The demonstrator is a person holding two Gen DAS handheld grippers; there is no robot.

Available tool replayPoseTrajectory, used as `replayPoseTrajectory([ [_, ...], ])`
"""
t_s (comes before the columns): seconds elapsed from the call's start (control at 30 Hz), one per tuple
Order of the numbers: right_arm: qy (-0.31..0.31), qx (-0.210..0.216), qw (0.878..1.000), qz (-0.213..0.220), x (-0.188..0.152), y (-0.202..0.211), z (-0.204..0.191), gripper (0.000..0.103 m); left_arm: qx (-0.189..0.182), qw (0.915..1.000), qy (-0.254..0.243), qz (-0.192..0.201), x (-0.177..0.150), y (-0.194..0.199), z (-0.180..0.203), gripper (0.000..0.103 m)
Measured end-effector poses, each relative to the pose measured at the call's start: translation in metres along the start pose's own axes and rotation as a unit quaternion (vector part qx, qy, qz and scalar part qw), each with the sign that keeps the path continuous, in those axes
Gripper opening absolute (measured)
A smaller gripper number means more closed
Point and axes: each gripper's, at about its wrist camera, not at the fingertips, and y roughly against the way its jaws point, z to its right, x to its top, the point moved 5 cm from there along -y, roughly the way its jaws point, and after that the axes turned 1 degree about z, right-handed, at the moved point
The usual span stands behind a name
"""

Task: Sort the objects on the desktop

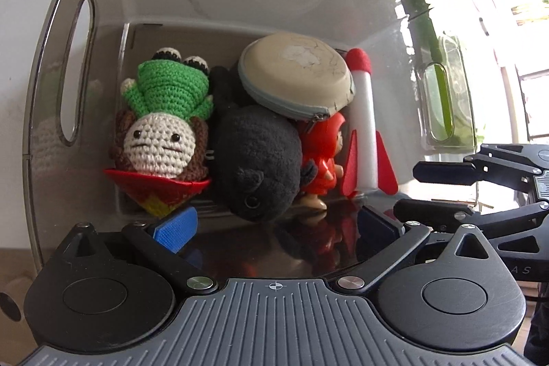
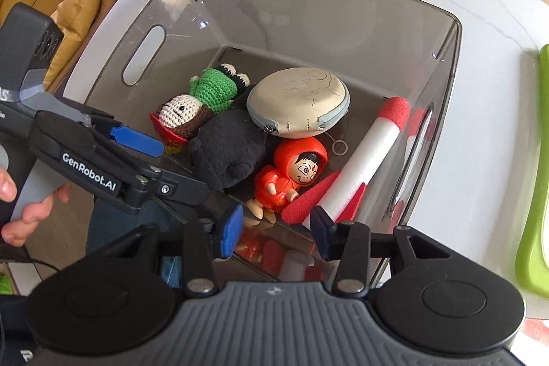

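1. Hovering over the smoky translucent plastic bin (image 2: pixel 442 112), the left gripper (image 1: pixel 274 222) and right gripper (image 2: pixel 278 222) both gaped empty.
2. Inside lay a green crocheted doll (image 2: pixel 202 98), black plush toy (image 2: pixel 226 153), round beige zip pouch (image 2: pixel 298 102), red-hooded figurine (image 2: pixel 291 174) and white foam rocket (image 2: pixel 370 153).

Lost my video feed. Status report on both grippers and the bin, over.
Left gripper open, empty, over bin. Right gripper open, empty, at near wall. Smoked bin holds crochet doll, black plush, round pouch, red figurine, foam rocket. Nothing blocking.

toys (image 2: pixel 295 174) in bin (image 2: pixel 343 9); r gripper (image 2: pixel 276 230) empty
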Motion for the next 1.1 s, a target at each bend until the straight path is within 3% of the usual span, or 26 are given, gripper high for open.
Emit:
replayPoseTrajectory([
  [0.07,-0.003,-0.014,1.000,0.012,-0.009,0.004,-0.004,0.049,-0.019,0.9993,0.012,0.028,-0.006,0.011,-0.005,0.103],
  [0.13,-0.036,-0.022,0.999,0.027,-0.008,0.008,0.000,0.057,-0.041,0.9967,0.031,0.063,-0.005,0.029,-0.007,0.103],
  [0.23,-0.129,-0.006,0.990,0.055,0.006,0.012,0.011,0.066,-0.100,0.9870,0.049,0.116,0.001,0.065,-0.003,0.103],
  [0.33,-0.180,0.015,0.982,0.057,0.028,0.006,0.015,0.066,-0.115,0.9761,0.066,0.172,0.005,0.102,-0.007,0.103],
  [0.53,-0.141,-0.118,0.982,0.034,0.068,-0.028,0.007,0.066,-0.108,0.9539,0.122,0.252,-0.010,0.141,-0.037,0.103],
  [0.6,-0.113,-0.139,0.984,0.021,0.076,-0.037,0.001,0.059,-0.106,0.9503,0.141,0.256,-0.018,0.142,-0.053,0.103],
  [0.73,-0.100,-0.131,0.986,-0.010,0.081,-0.050,-0.007,0.063,-0.122,0.9417,0.182,0.255,-0.028,0.137,-0.082,0.103],
  [0.87,-0.167,-0.119,0.978,-0.028,0.087,-0.070,0.007,0.063,-0.142,0.9343,0.211,0.250,-0.030,0.125,-0.103,0.103],
  [0.93,-0.201,-0.099,0.974,-0.036,0.087,-0.080,0.016,0.071,-0.147,0.9333,0.217,0.246,-0.034,0.119,-0.112,0.103],
  [1.0,-0.233,-0.082,0.968,-0.034,0.085,-0.086,0.024,0.072,-0.149,0.9329,0.220,0.243,-0.035,0.117,-0.117,0.103],
  [1.07,-0.258,-0.068,0.964,-0.024,0.083,-0.088,0.030,0.066,-0.152,0.9314,0.225,0.243,-0.035,0.116,-0.121,0.103],
  [1.1,-0.247,-0.061,0.967,-0.009,0.084,-0.085,0.029,0.056,-0.153,0.9304,0.227,0.243,-0.037,0.116,-0.122,0.103],
])
